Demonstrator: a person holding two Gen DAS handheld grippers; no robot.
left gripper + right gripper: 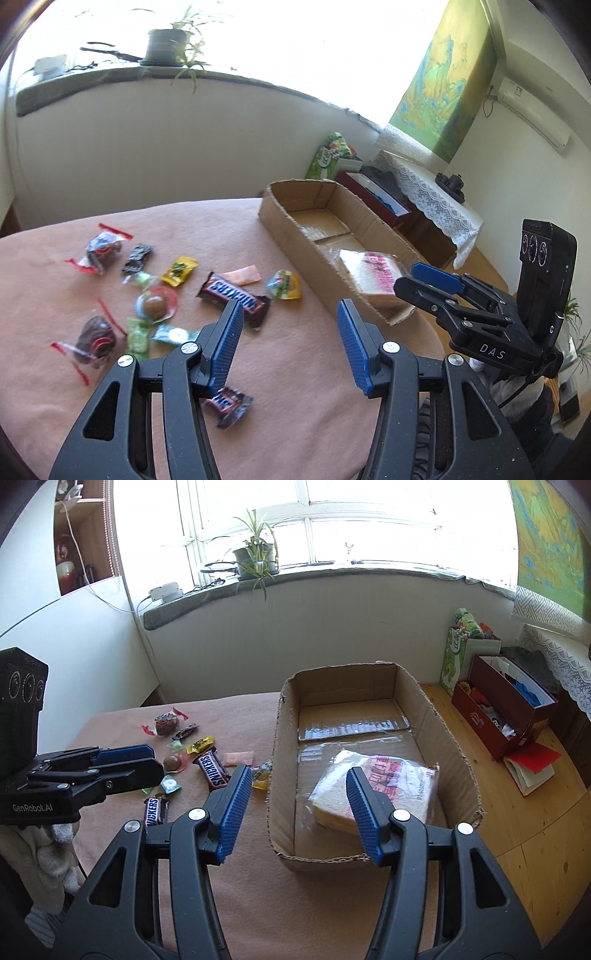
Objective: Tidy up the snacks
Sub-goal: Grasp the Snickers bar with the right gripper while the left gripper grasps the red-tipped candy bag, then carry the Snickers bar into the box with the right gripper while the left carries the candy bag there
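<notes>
- A Snickers bar lay label-up among the loose snacks; a second Snickers lay nearer, partly behind the left gripper's finger.
- The right gripper read "DAS" on its side in the left view; the left gripper read "GenRobot.AI" in the right view.
- A wrapped sandwich with pink print, too blurred to read, lay in the near end of the box.
- Both grippers stood wide open and gripped nothing; the left hung over the cloth near the snacks, the right over the box's near edge.
- The box sat at the table's right edge, its far half bare cardboard with strips of tape.
- Small candies and red-ended packets were scattered left of the box, well apart from it; a yellow jelly cup lay just beside its wall.
- Open cloth lay between the near Snickers and the box.
- The table wore a pink cloth; a plant stood on the sill, a red carton on the wood floor.
</notes>
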